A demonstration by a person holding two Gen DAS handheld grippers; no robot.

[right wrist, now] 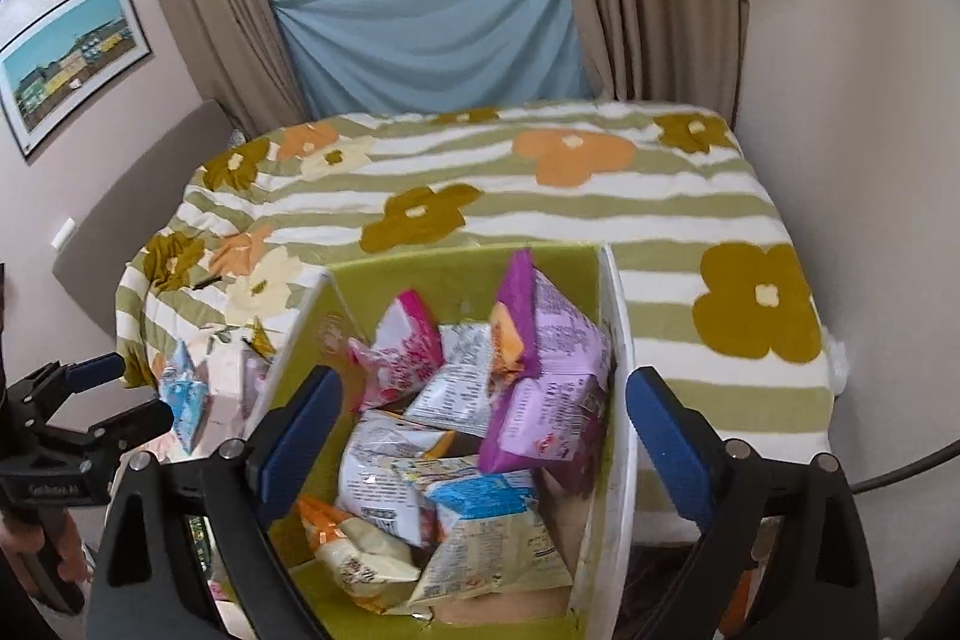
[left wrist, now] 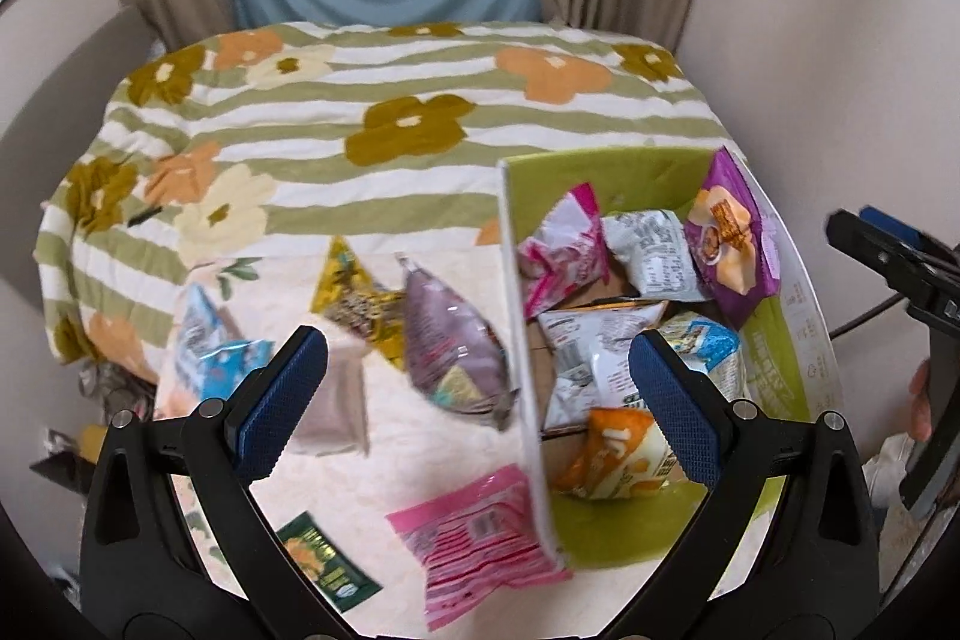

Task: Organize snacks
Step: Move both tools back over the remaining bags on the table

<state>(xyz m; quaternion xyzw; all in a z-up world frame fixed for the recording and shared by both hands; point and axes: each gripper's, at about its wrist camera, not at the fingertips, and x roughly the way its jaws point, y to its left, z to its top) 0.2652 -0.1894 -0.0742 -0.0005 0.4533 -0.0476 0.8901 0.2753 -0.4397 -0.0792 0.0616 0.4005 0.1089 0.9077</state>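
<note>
Black two-finger jaws with blue ribbed pads are seen spread wide on the left gripper (left wrist: 477, 403), nothing pinched between them. Beneath them a pink crinkled snack packet (left wrist: 480, 538) lies just beside the white outer wall of the green-lined cardboard box (left wrist: 516, 316). A lilac foil pouch (left wrist: 450, 346), a yellow packet (left wrist: 354, 304) and a blue-and-white packet (left wrist: 210, 352) are spread on the cream floral cloth (left wrist: 384, 460) left of that wall. The right gripper (right wrist: 483, 439) is held over the box, jaws spread and empty, above heaped packets including a purple bag (right wrist: 540, 370). Open striped bedspread (right wrist: 690, 220) lies beyond the box's far rim.
</note>
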